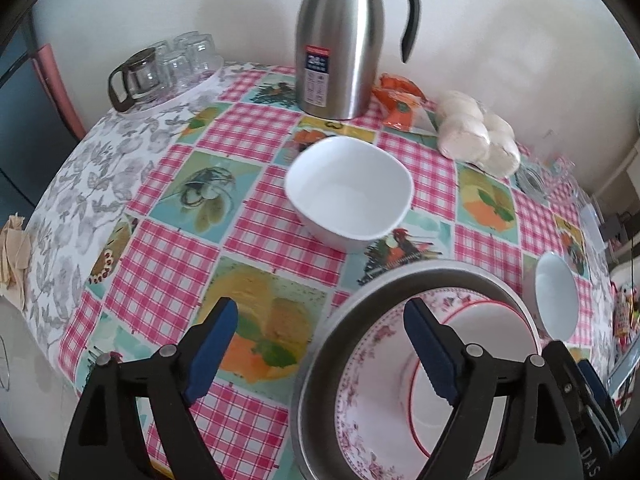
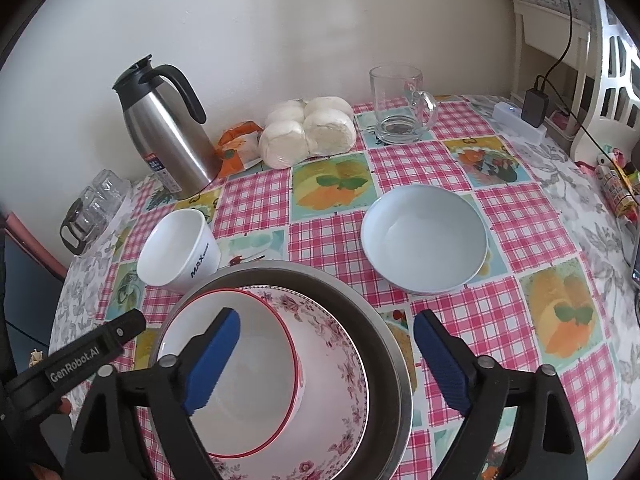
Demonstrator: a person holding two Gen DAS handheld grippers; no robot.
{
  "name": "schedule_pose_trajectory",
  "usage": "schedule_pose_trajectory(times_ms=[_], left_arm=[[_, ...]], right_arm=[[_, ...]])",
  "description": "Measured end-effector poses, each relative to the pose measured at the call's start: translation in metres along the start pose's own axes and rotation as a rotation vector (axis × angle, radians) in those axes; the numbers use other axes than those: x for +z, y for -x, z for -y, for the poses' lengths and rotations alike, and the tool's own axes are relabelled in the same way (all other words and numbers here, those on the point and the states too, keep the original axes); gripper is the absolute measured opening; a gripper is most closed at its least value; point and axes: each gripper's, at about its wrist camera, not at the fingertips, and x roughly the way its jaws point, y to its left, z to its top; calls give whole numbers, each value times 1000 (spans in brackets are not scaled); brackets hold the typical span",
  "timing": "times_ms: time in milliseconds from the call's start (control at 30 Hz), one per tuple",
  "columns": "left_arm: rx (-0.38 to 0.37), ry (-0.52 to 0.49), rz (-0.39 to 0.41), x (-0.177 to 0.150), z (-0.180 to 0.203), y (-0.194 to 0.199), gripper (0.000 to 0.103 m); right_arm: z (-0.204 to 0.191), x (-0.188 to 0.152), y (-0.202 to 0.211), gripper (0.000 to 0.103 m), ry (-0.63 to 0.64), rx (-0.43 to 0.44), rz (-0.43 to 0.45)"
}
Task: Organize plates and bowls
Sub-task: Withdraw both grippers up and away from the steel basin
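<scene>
the left gripper [image 1: 320, 350] has its jaws spread wide with nothing pinched; its ridged blue pads [image 1: 212, 354] straddle the near rim of a round, dull metal pan [image 1: 344, 320], one pad over the cloth and the other above the dishes inside. the right gripper [image 2: 326, 360] is likewise spread and empty, one blue pad hanging over the stack, the other outside the pan's rim over the table. in the pan sits a glossy floral-edged bowl [image 2: 340, 368] with pink blossoms round its border, and nested in that, a smooth white red-rimmed bowl [image 2: 256, 368]. beyond the pan on the left stands a white squarish bowl [image 1: 348, 190] with rounded corners, apart from the pan. to the right a round pale blue bowl [image 2: 424, 240] rests alone on the cloth, near the pan but not touching it. the tablecloth [image 2: 328, 240] is shiny, with pink gingham squares alternating with fruit and rooster pictures, over a grey leaf-printed cover. at the back by the wall stand a brushed steel carafe [image 1: 336, 48] with a black handle, a crinkled orange packet [image 1: 400, 104], a clear bag of soft white buns [image 2: 308, 130], a glass mug [image 2: 400, 104], and a tray of upturned glasses [image 1: 184, 60].
</scene>
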Motion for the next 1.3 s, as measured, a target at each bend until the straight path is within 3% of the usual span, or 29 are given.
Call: schedule_pose_trajectory(times_ms=[133,167,233,733,1100,1300], left_arm=[[18,13,3,1,-6,-3,87],[26,9,5,1,-7,-3,95],[36,11,11,1,-9,-4,101],[11,53,82,9,-21,3,101],[71,108,197,23,-50,9,101],[64,129,224,32,-65,8,101]], right_arm=[[0,0,0,103,4,11,5],[-1,0,-1,103,8,10,3],[-2,0,-2,103,14,-1,4],[-1,1,2,103,-7,7,18],[-6,-2,6,103,-26,-5,47],[-21,-4,9,103,16,-13,69]])
